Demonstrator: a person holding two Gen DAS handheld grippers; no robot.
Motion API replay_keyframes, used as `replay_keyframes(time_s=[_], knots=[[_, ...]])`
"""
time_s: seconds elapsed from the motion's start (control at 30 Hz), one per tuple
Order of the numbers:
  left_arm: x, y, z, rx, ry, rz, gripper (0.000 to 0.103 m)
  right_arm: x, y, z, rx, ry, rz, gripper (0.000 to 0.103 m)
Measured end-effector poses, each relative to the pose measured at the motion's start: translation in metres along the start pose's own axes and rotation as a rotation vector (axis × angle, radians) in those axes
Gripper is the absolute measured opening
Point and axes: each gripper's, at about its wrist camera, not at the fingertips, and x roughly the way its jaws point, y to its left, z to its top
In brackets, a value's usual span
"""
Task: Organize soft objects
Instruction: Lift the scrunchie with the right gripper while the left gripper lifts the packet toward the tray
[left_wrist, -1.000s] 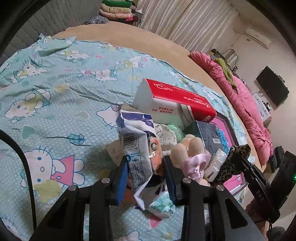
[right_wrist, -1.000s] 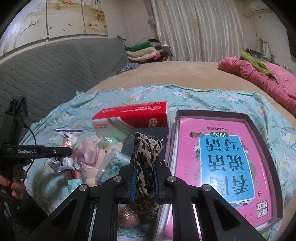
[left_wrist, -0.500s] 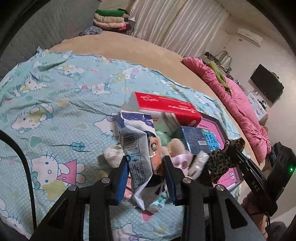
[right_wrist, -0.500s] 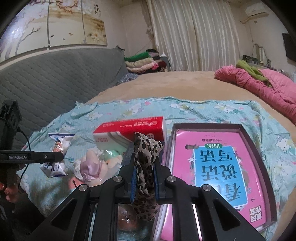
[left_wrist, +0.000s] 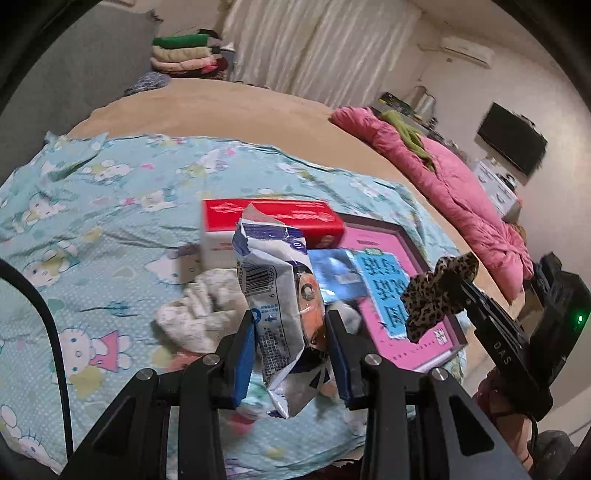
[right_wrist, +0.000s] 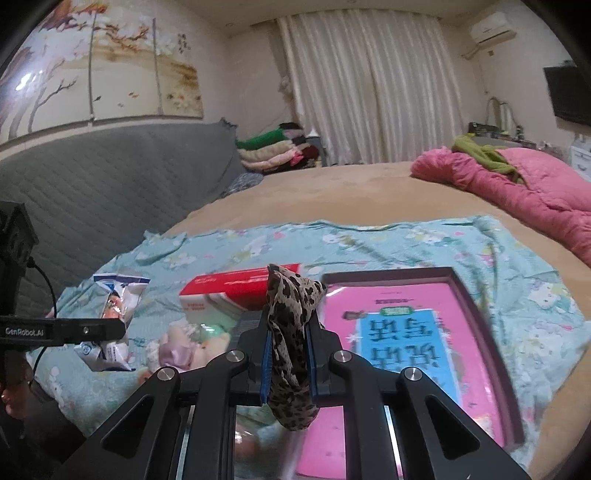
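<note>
My left gripper (left_wrist: 290, 325) is shut on a crinkled white-and-blue snack packet (left_wrist: 275, 291), held up above the bed. The same packet (right_wrist: 114, 314) shows at the left of the right wrist view. My right gripper (right_wrist: 288, 339) is shut on a leopard-print fabric scrunchie (right_wrist: 291, 314), which hangs below the pads; it also appears at the right of the left wrist view as the scrunchie (left_wrist: 436, 295). On the cat-print sheet (left_wrist: 92, 221) lie a white cloth (left_wrist: 199, 314), a pink plush toy (right_wrist: 184, 347) and a red-and-white tissue pack (left_wrist: 269, 221).
A pink box with a blue-labelled book (right_wrist: 406, 332) lies at the right on the sheet, a dark blue packet (left_wrist: 336, 273) beside it. A pink quilt (right_wrist: 517, 184) sits far right, folded clothes (right_wrist: 280, 147) at the back, a grey padded headboard (right_wrist: 110, 177) left.
Both grippers have risen and pulled back from the pile, each keeping its hold. The objects on the sheet look smaller and lower in both views.
</note>
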Motion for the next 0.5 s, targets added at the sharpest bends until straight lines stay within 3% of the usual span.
replay_keyframes(time_s=[0.2, 0.5], knots=[[0.009, -0.045, -0.001, 0.081, 0.023, -0.035, 0.037, -0.022, -0.035, 0.001, 0.092, -0.035, -0.083, 0.015], [0.038, -0.1, -0.008, 0.162, 0.1, -0.062, 0.037, -0.034, -0.064, -0.004, 0.115, -0.029, -0.226, 0.015]])
